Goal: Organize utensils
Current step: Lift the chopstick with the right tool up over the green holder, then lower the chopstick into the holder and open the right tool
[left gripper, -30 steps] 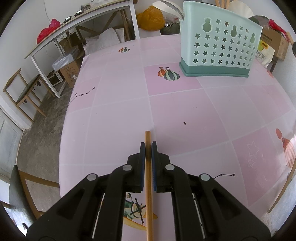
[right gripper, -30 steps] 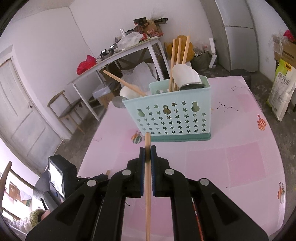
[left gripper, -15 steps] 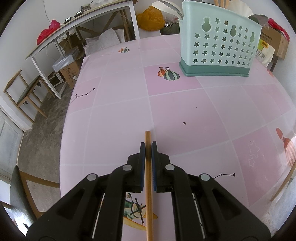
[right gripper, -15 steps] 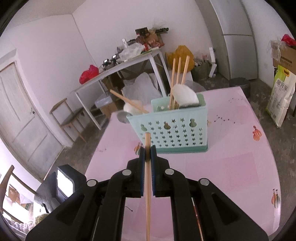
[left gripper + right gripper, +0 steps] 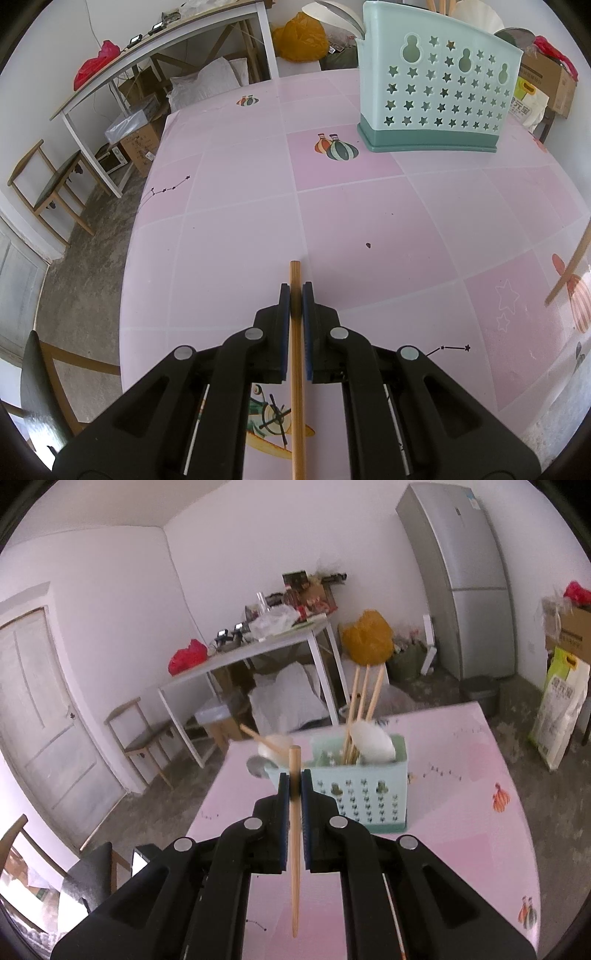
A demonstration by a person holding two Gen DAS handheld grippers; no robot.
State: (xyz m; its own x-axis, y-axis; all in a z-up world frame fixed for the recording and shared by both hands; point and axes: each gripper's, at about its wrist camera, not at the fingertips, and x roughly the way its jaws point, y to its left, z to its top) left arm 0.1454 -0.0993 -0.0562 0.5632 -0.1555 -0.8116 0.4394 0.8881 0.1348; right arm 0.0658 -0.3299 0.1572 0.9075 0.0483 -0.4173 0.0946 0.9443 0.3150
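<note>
My left gripper (image 5: 295,291) is shut on a wooden chopstick (image 5: 296,369) and holds it low over the pink table (image 5: 406,221). The mint star-holed utensil basket (image 5: 436,96) stands at the table's far right. My right gripper (image 5: 294,781) is shut on another wooden chopstick (image 5: 294,849), raised above the table and in front of the basket (image 5: 365,794). The basket holds three upright chopsticks (image 5: 364,698), white spoons (image 5: 371,744) and one slanted chopstick. The right gripper's chopstick also shows at the right edge of the left wrist view (image 5: 569,269).
A white side table (image 5: 159,59) with clutter and a wooden chair (image 5: 55,184) stand beyond the table's left edge. A grey fridge (image 5: 465,579), an orange bag (image 5: 367,638) and a white sack (image 5: 561,705) are further back. The table's left edge is close to my left gripper.
My right gripper has lifted and pulled back with its chopstick, so the basket looks smaller and lower. The left gripper has not moved.
</note>
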